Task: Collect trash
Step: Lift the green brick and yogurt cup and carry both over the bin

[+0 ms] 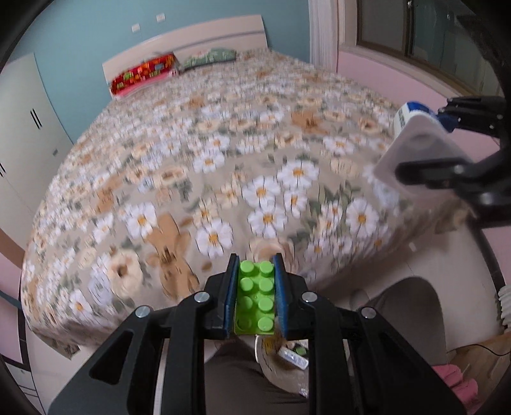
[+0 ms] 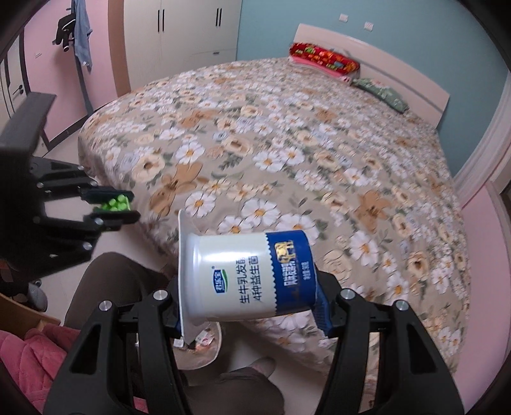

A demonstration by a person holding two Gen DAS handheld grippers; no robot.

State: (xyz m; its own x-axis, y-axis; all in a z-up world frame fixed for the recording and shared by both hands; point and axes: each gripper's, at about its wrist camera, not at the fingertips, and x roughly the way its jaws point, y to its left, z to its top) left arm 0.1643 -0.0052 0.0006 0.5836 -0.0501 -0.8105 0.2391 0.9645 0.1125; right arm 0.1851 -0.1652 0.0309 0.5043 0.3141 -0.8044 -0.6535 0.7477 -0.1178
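My left gripper (image 1: pixel 255 271) is shut on a green toy brick (image 1: pixel 256 297), held in the air off the near edge of the bed; it also shows in the right wrist view (image 2: pixel 116 204). My right gripper (image 2: pixel 249 306) is shut on a white and blue yogurt cup (image 2: pixel 246 274), lying sideways between the fingers, and shows at the right of the left wrist view (image 1: pixel 415 140). Below both grippers a white trash bin (image 1: pixel 274 367) holds wrappers; it shows under the cup in the right wrist view (image 2: pixel 217 348).
A bed with a flowered cover (image 1: pixel 223 159) fills the view ahead, with pillows (image 1: pixel 143 73) by the headboard. White wardrobes (image 2: pixel 182 28) stand by the wall. A pink cloth (image 2: pixel 32 360) and the person's legs (image 2: pixel 111 281) are near the bin.
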